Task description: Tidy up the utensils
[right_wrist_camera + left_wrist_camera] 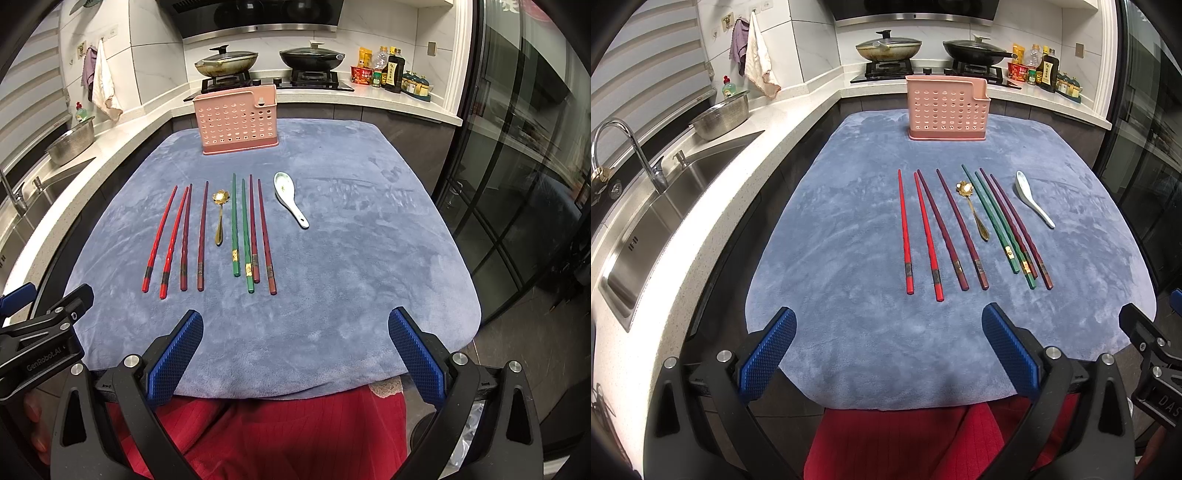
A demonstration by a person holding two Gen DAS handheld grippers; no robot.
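Nearest the lens: red fabric at the lower edge, then both claws held wide apart and gripping nothing — left claw and right claw, each hovering over the near hem of the blue-grey cloth that covers the worktop. Laid out mid-cloth, roughly parallel and pointing away: two red chopsticks, two maroon chopsticks, gold spoon, two green chopsticks lying tight against two further maroon chopsticks, and, off to the right and apart, white ceramic spoon. Upright at the far edge of the cloth: pink perforated utensil holder, apparently empty, though its inside is hidden. Nothing sorted yet, by the look of it. Likely trouble: thin sticks lying flat on plush pile, hard to pinch without snagging cloth or rolling a neighbour; green and maroon pairs touching, so easy to lift the wrong one; glazed spoon liable to slip; light holder liable to tip if knocked on insertion.
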